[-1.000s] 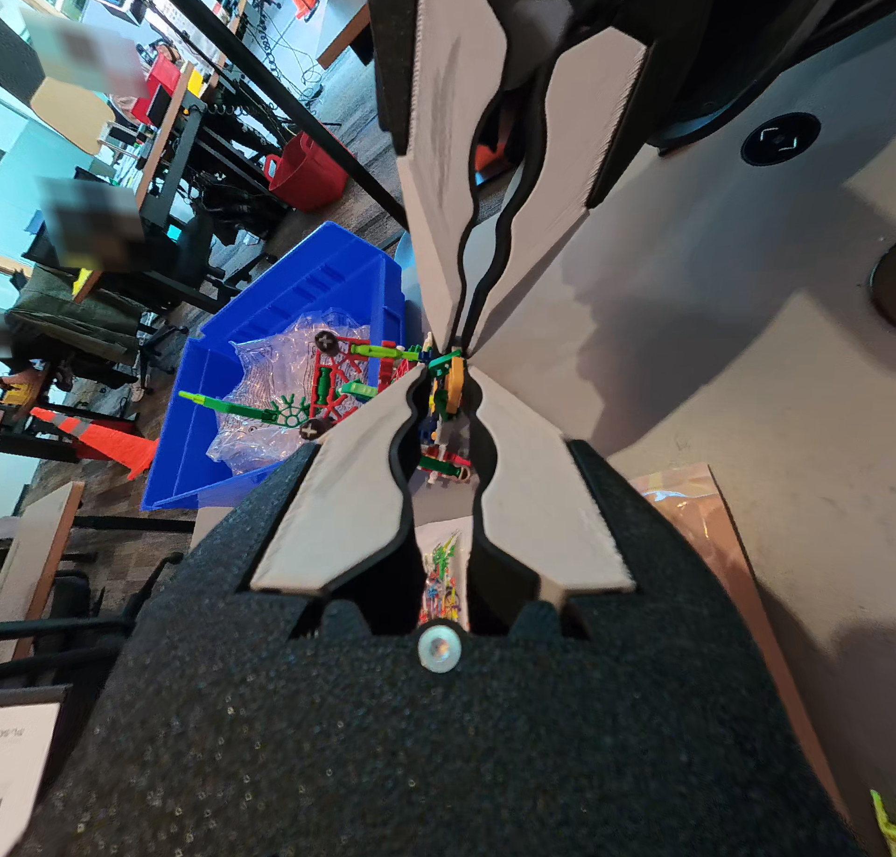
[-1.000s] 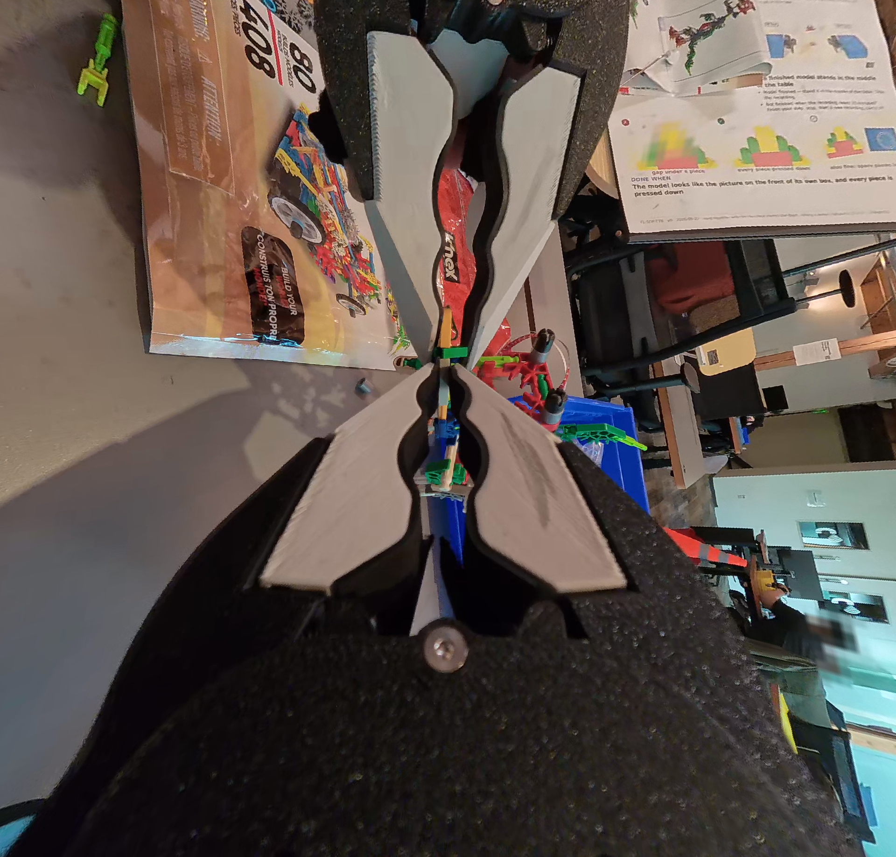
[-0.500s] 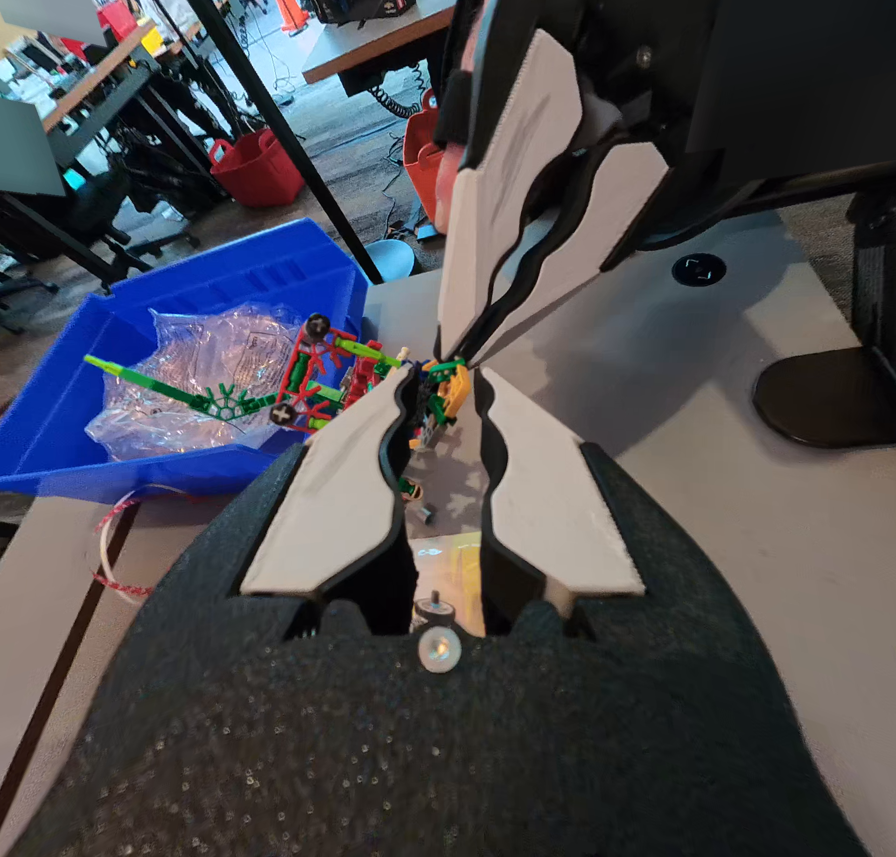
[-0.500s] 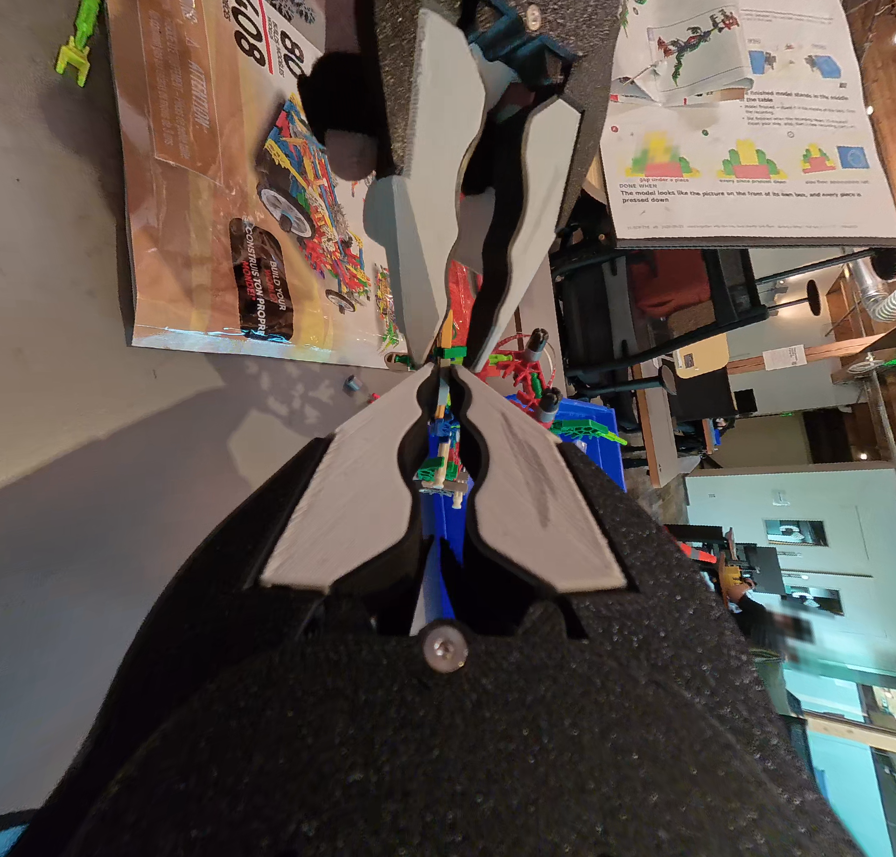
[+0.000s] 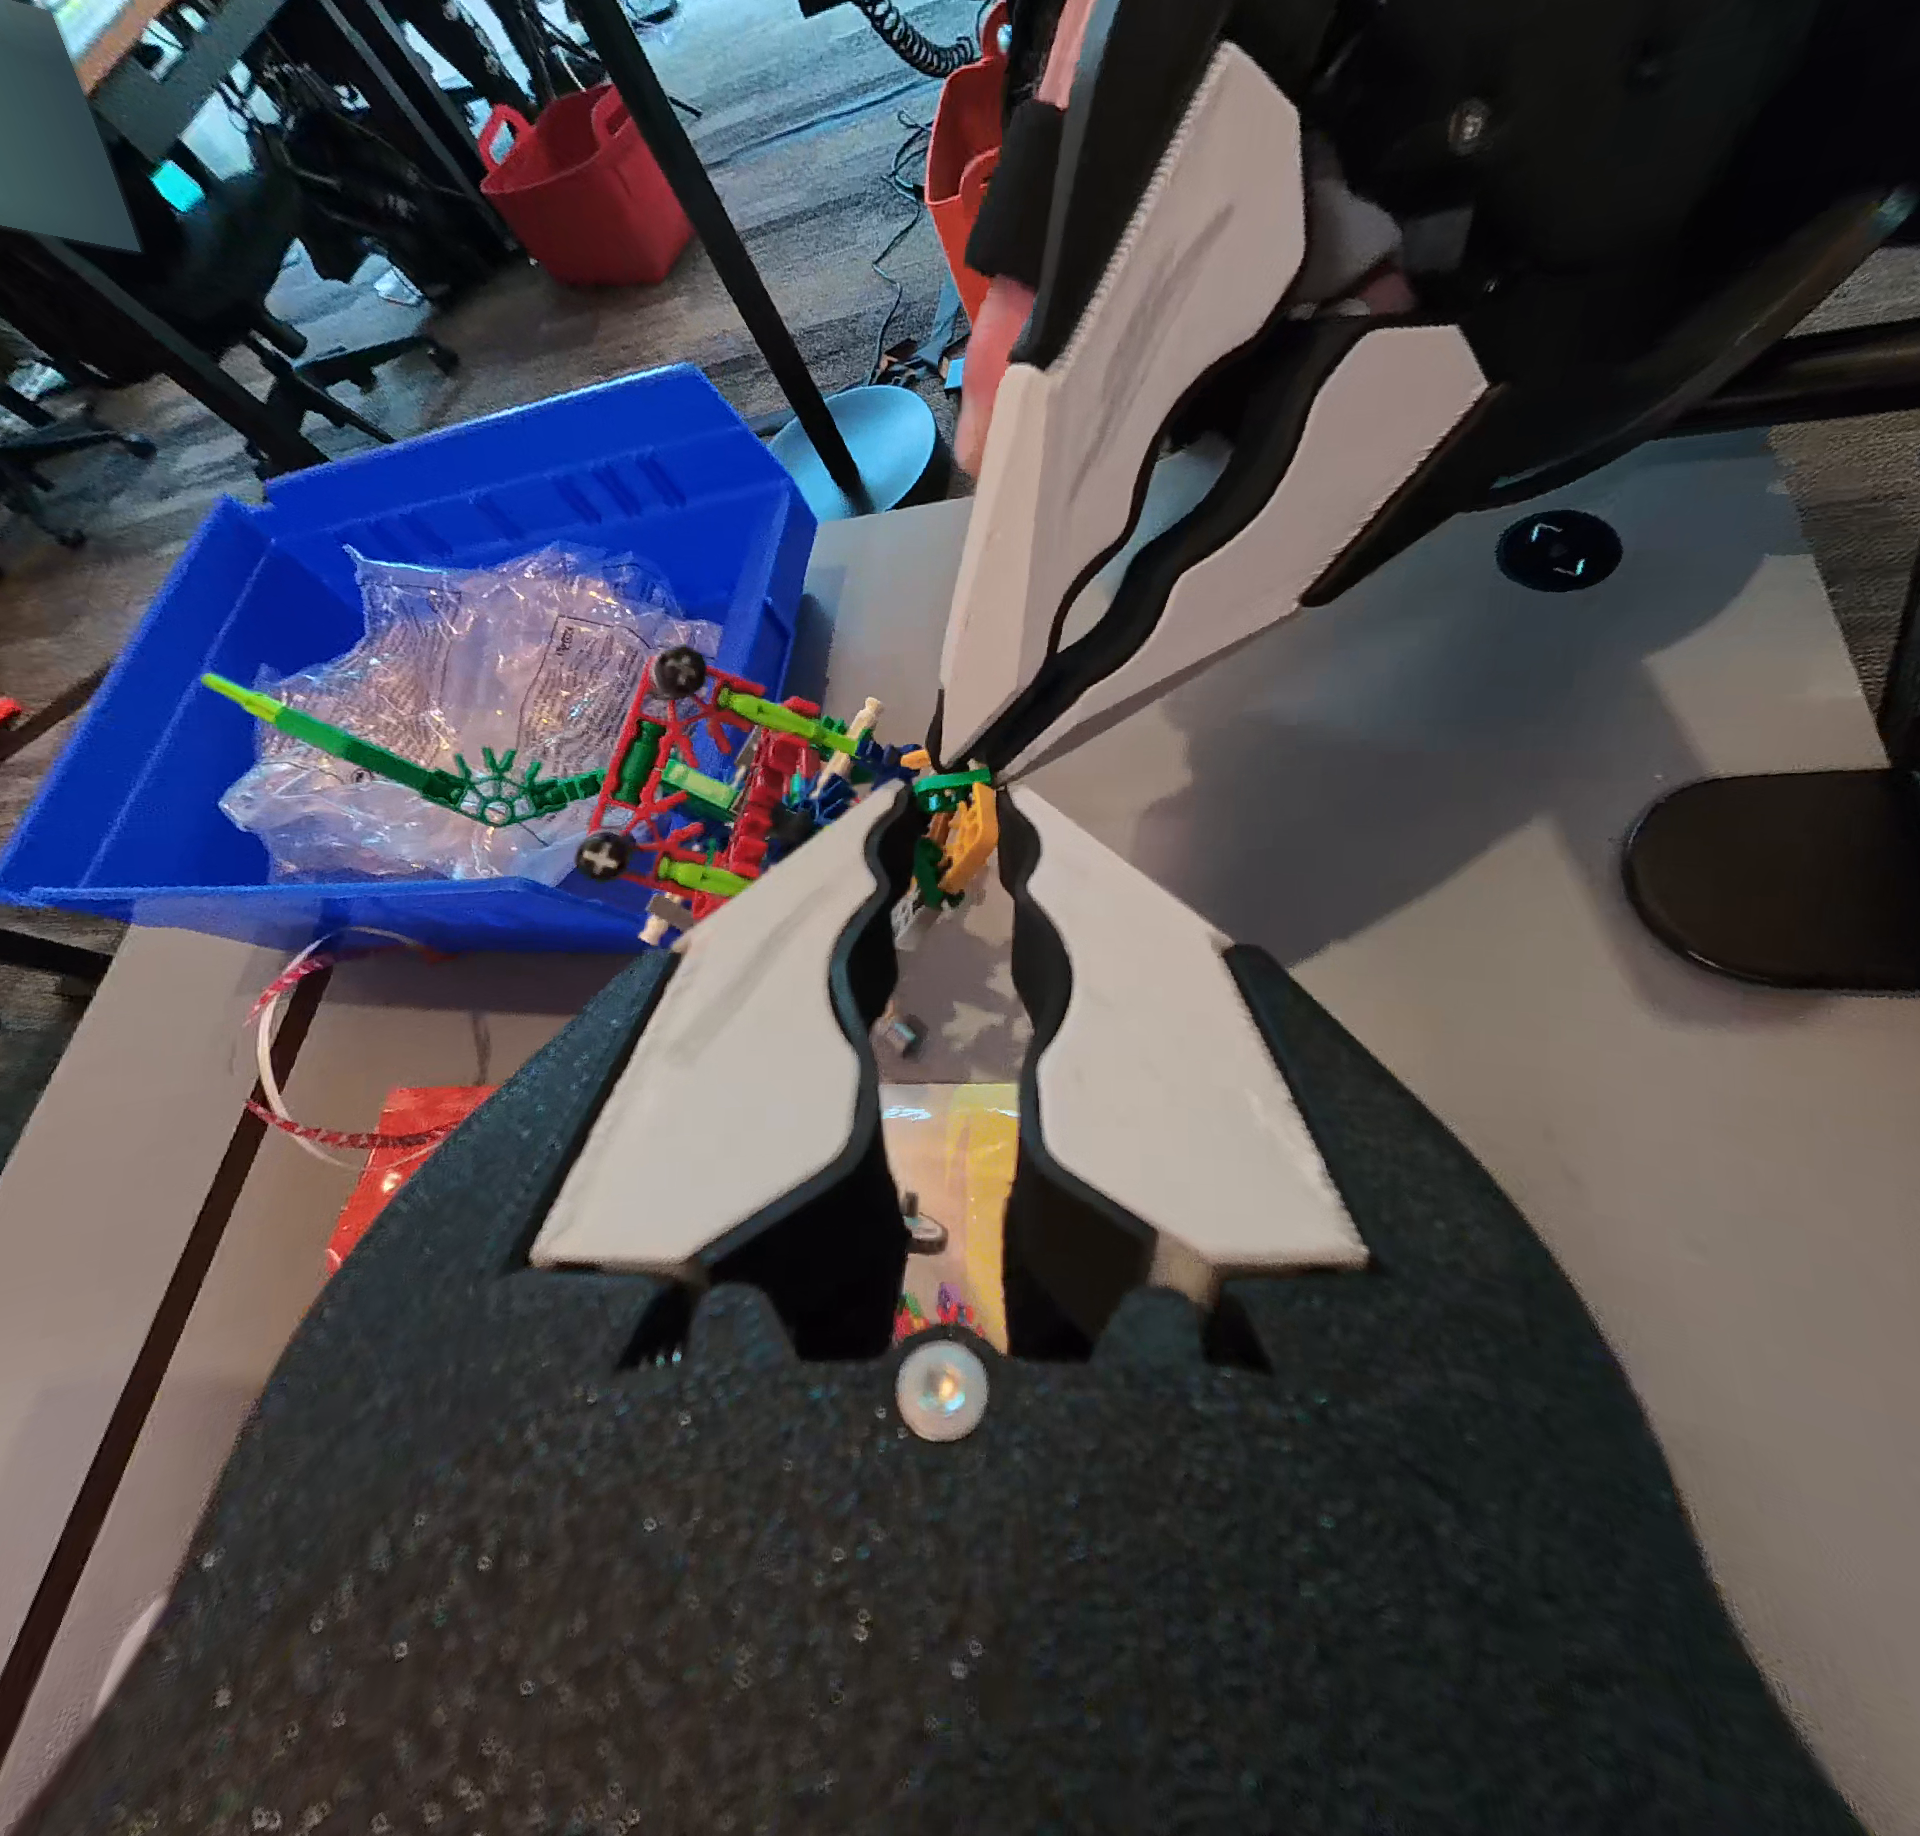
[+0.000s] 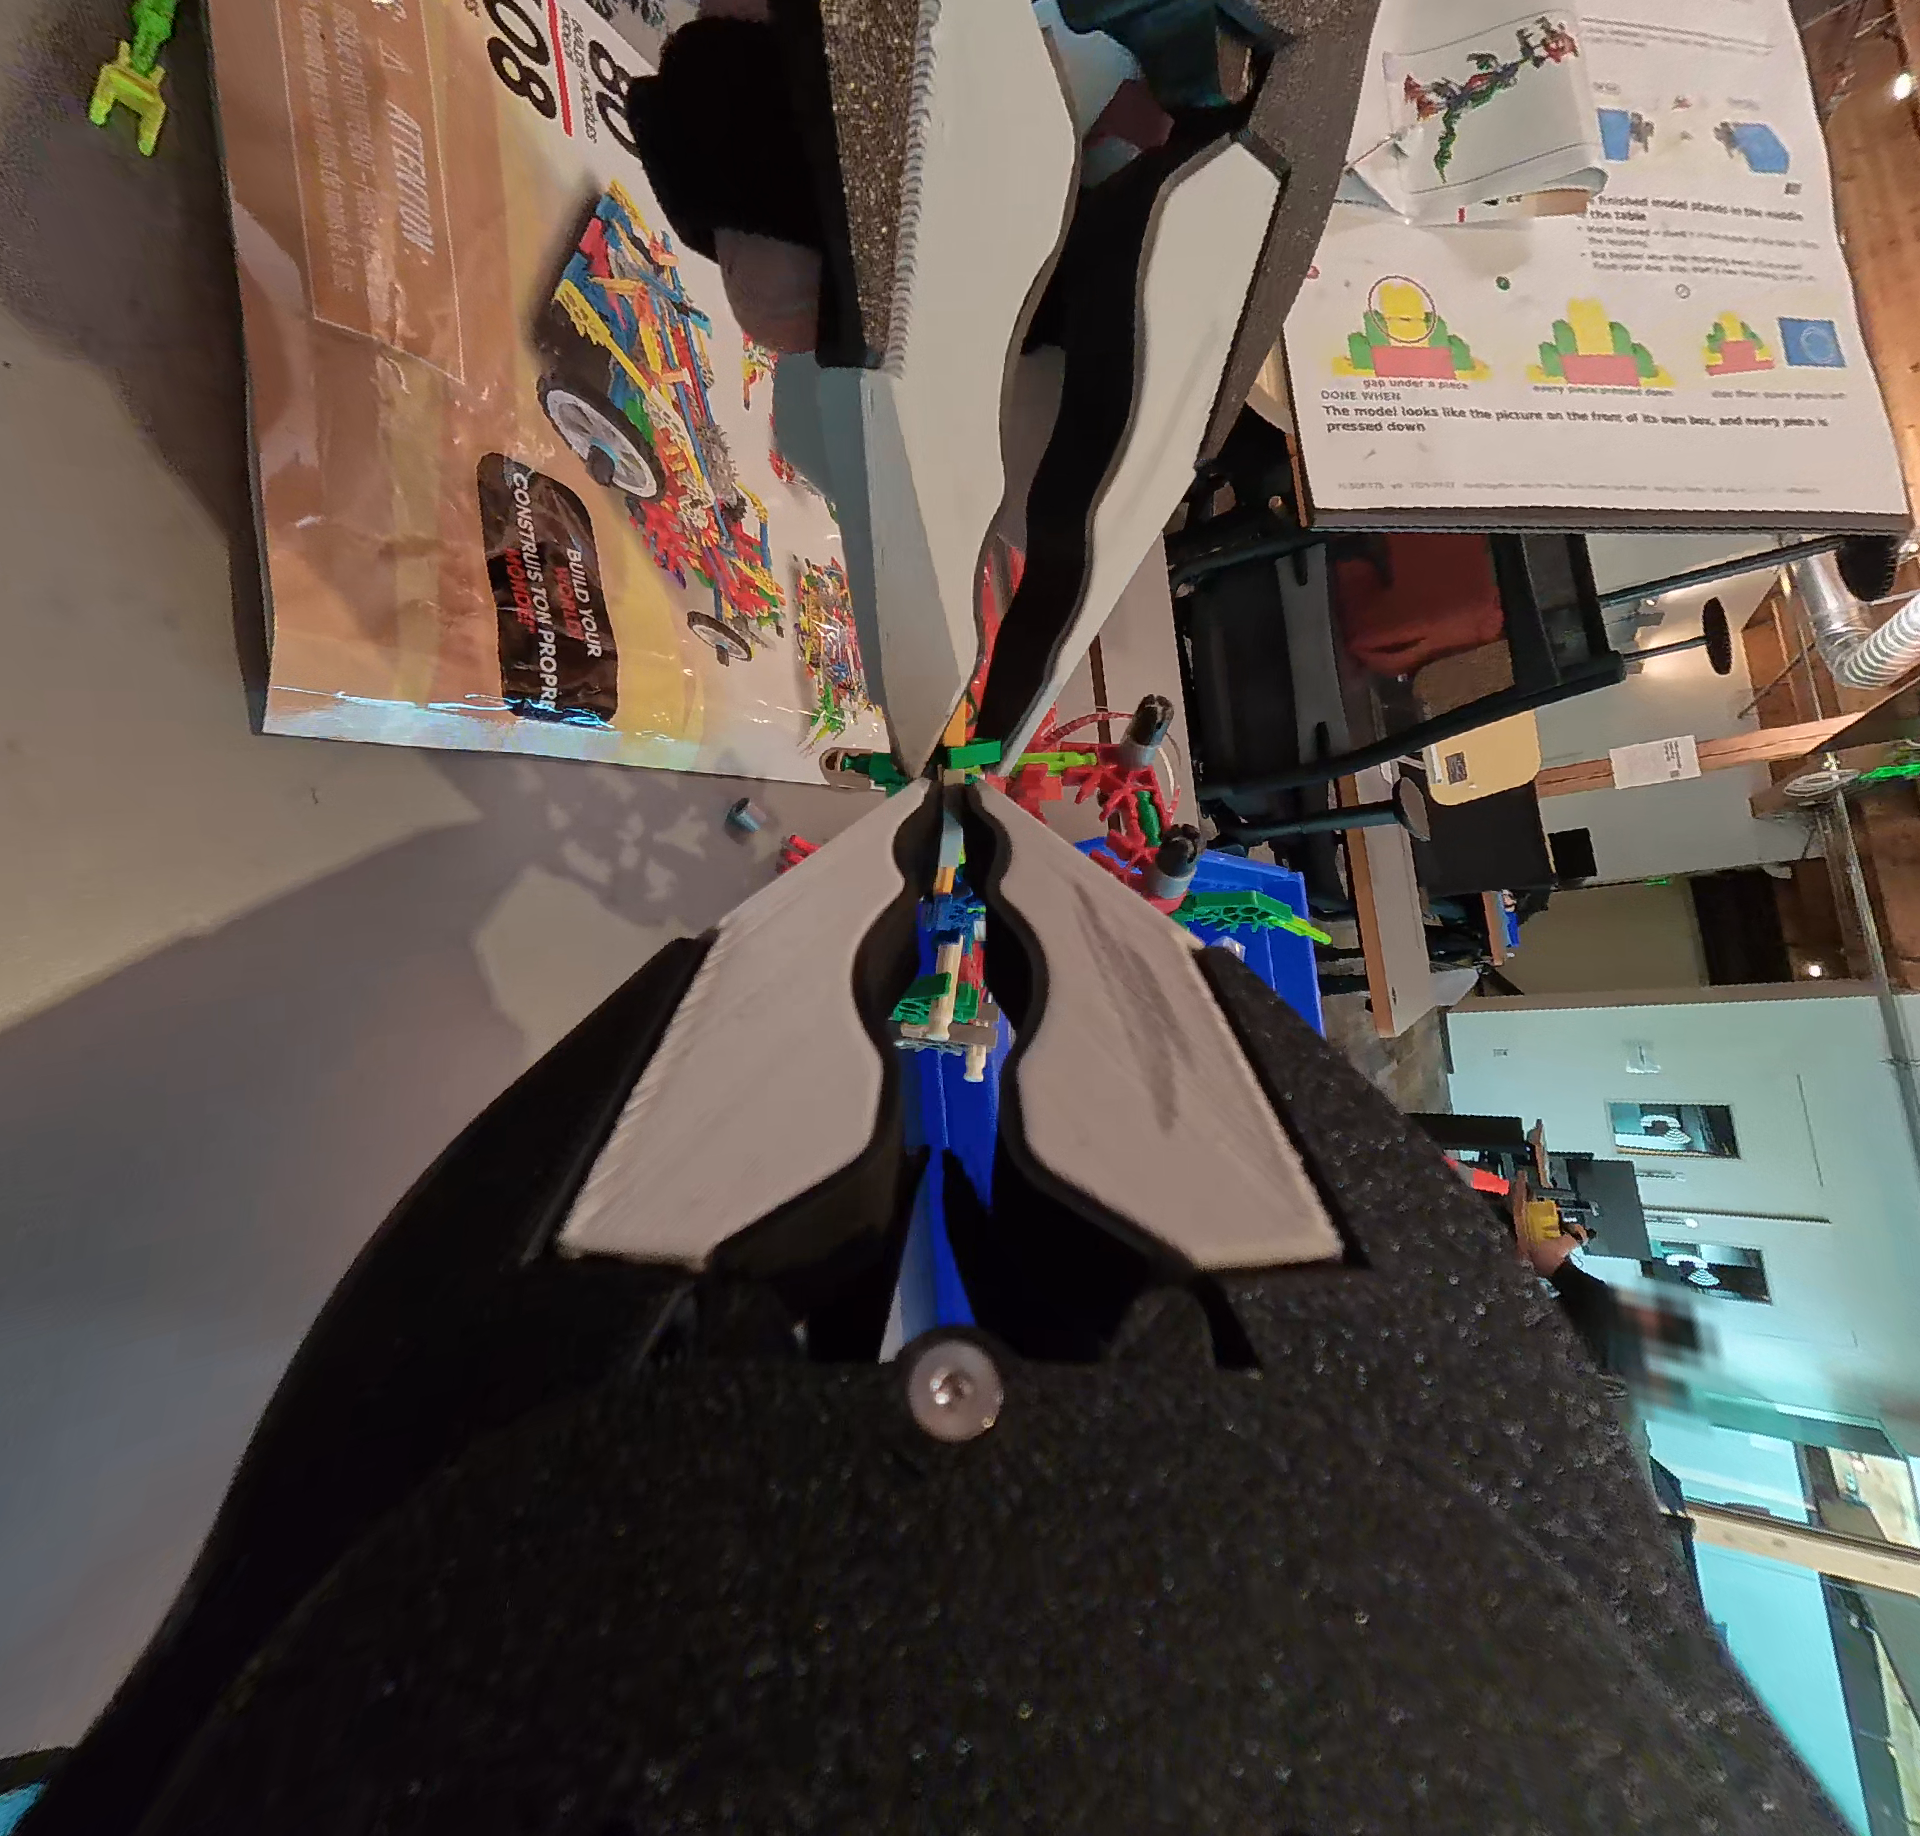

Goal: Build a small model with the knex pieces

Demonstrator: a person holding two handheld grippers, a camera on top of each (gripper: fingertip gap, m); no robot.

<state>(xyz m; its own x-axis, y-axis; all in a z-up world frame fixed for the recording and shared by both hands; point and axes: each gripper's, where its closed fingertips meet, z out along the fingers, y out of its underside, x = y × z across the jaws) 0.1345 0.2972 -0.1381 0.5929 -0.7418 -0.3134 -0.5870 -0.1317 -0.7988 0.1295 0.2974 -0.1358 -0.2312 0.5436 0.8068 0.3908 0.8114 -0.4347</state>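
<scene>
At centre frame in both wrist views, the two tongs meet tip to tip on one multicoloured rod-and-connector toy model. The left tongs are clamped on its yellow-and-green end, tips nearly together, with the model held clear above the grey counter. The right tongs come in from the upper right of the left wrist view, tips pinched on the same green connector; in the right wrist view the right tongs are closed on a thin rod of the toy model, and the left tongs reach down from the top of the frame. The model's red lattice, black wheels and long lime-green rod stick out to the left of the tongs, over the blue bin at centre left. A crumpled clear plastic bag lies in the bin. Below the tongs a small grey loose piece lies on the counter, near the edge of a glossy printed sheet that fills the upper left of the right wrist view. A lime-green loose part lies at that view's far upper left, apart from the sheet. A white instruction page sits at upper right. A black round stand base rests on the counter at the right edge of the left wrist view.
</scene>
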